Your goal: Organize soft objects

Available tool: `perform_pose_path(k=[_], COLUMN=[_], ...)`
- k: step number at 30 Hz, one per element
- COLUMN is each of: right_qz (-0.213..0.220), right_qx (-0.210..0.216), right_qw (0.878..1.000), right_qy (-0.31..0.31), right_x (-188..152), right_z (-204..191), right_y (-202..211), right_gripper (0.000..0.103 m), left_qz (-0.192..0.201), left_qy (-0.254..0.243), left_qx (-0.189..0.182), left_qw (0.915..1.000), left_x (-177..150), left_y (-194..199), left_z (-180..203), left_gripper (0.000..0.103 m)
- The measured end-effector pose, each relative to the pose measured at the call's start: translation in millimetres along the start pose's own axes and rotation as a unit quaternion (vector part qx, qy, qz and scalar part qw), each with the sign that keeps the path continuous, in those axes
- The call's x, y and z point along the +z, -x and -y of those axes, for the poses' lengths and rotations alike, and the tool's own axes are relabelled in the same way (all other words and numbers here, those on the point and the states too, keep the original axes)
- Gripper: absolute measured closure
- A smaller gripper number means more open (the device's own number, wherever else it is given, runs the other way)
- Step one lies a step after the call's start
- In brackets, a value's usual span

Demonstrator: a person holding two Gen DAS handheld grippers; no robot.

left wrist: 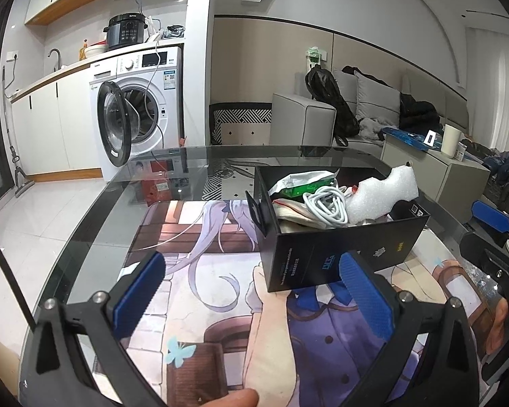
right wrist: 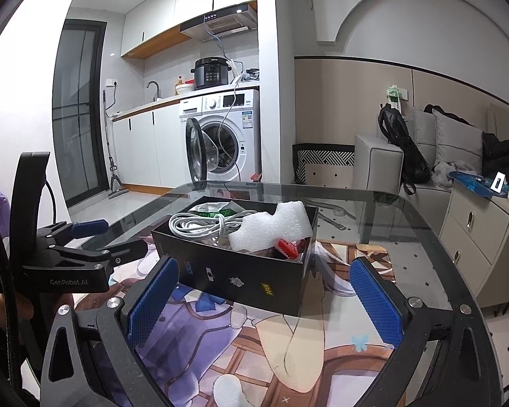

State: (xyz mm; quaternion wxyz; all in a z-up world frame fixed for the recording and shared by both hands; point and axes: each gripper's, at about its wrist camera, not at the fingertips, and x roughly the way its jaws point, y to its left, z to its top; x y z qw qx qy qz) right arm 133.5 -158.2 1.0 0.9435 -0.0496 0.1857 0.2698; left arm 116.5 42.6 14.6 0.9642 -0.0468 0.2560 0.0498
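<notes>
An open black box (left wrist: 322,257) stands on a printed mat (left wrist: 193,305) on the glass table. Inside it lie a white foam piece (left wrist: 383,196), a coiled white cable (left wrist: 325,205), a green-and-white packet (left wrist: 302,183) and a beige cloth (left wrist: 295,215). My left gripper (left wrist: 251,264) is open just short of the box's near wall, holding nothing. In the right wrist view the box (right wrist: 241,278) shows the foam piece (right wrist: 275,227), the cable (right wrist: 200,224) and a red item (right wrist: 286,247). My right gripper (right wrist: 263,271) is open, its pads flanking the box's near corner without touching.
The glass table (right wrist: 373,210) has a rounded dark edge. The left gripper (right wrist: 118,237) appears at the left of the right wrist view. Behind are a washing machine (left wrist: 135,115) with its door open, a sofa (left wrist: 356,112) and a low cabinet (right wrist: 485,230).
</notes>
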Motion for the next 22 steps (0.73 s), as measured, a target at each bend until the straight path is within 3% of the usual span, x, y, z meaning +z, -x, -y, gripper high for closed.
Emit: perform_pose_path(k=[22], right_qz=[-0.002], right_qx=[0.001], right_qw=[1.000], right_qy=[-0.002], right_x=[0.8], right_z=[-0.1], right_y=[-0.7], right_gripper=[0.001], left_qz=[0.008], left_qy=[-0.003], left_qx=[-0.001], left_qw=[1.0000], left_x=[-0.8], left_y=[6.8], left_z=[5.1], left_gripper=[0.000])
